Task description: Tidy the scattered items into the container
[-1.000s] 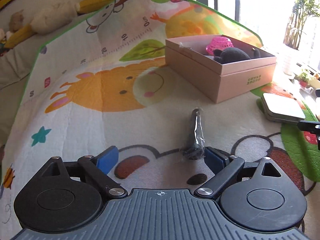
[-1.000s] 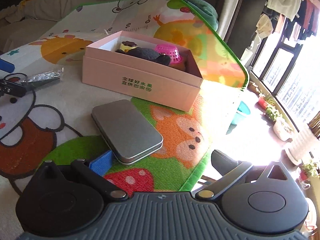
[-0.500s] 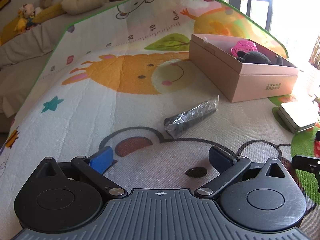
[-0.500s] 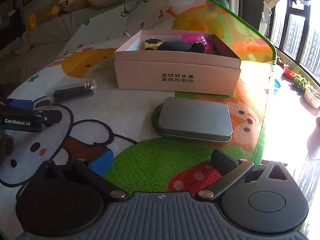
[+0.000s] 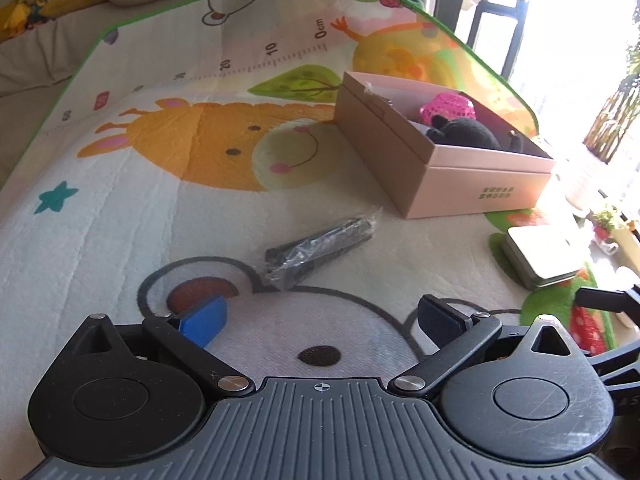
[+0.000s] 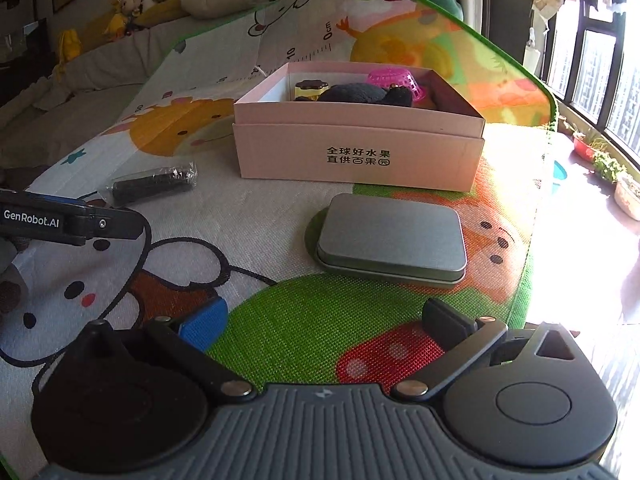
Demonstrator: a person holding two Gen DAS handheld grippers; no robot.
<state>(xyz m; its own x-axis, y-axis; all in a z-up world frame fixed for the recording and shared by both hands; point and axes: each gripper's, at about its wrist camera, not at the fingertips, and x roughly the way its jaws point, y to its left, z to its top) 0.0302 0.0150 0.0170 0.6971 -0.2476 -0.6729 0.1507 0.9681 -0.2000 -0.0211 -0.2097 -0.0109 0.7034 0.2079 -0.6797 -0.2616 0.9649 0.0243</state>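
The left gripper (image 5: 320,316) has spread wide and empty; the plastic-wrapped black stick (image 5: 320,246) now lies slanted mid-frame, short of the pink box (image 5: 472,180). The right gripper (image 6: 324,320) gapes before the metal tin (image 6: 392,240).

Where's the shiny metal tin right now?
In the right wrist view, the metal tin lies flat on the play mat, just before the pink box.

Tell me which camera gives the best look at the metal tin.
The right wrist view: the metal tin lies whole and centred on the mat, just ahead of the open fingers. In the left wrist view the tin sits near the right edge, washed out by window glare.
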